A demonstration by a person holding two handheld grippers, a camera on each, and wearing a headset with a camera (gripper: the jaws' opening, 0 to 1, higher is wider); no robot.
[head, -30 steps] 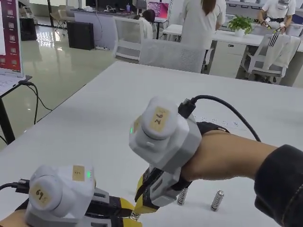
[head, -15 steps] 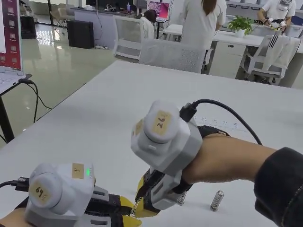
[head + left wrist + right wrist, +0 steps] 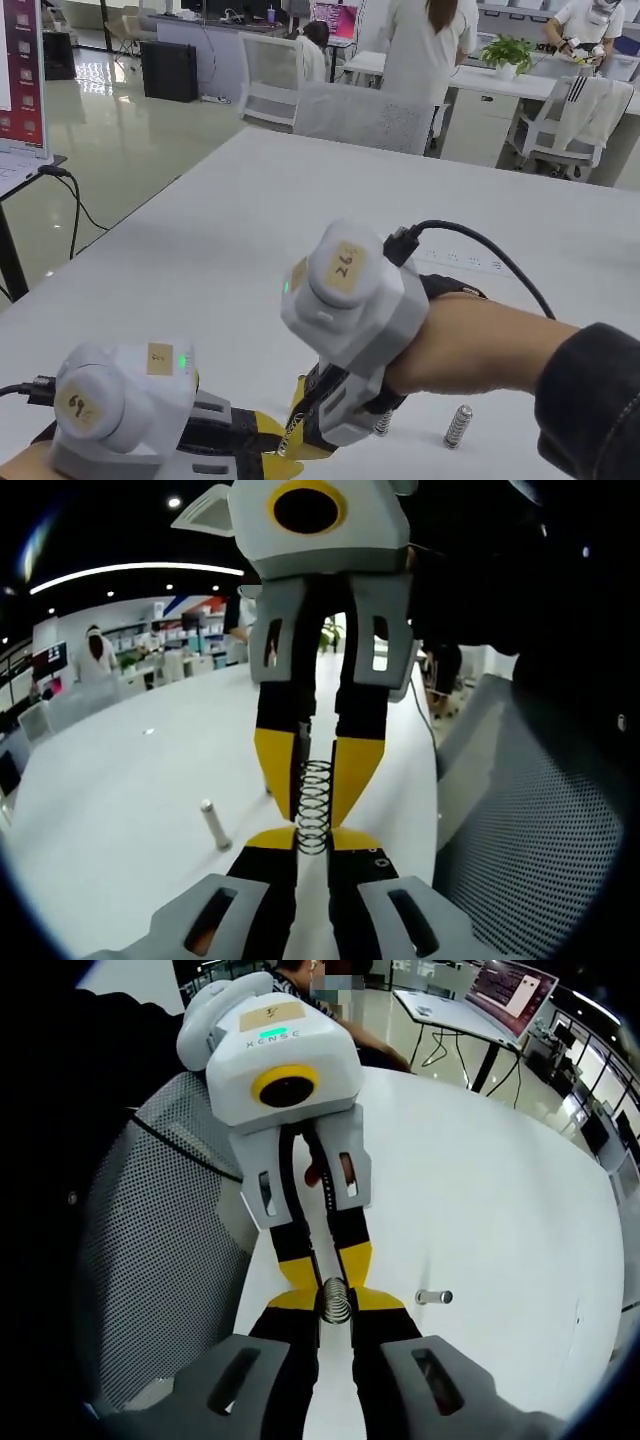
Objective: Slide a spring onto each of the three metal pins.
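White table is spanning most of the head view. Both grippers are working over its near edge.

A forearm in a dark sleeve is reaching in from the right and carrying the right gripper. That gripper's body is pointing down and to the left, and a black cable is looping off its back.

The left gripper is sitting low at the near left and pointing right. The two pairs of yellow tips are meeting nose to nose just above the table.

- **Right gripper:** in the left gripper view its fingers are clamping the spring across the coils, with the spring lying lengthwise between them.
- **Left gripper:** its fingers are standing nearly together, and the near end of the spring is reaching in at their tips. Whether they are gripping it cannot be told.
- **Loose springs:** a loose spring is standing upright on the table to the right of the grippers. A second loose spring is standing near it, not touching, and partly hidden behind the right gripper.
- **Metal pin:** the pin is standing on the table left of the tips in the left gripper view, apart from the held spring and from both grippers.
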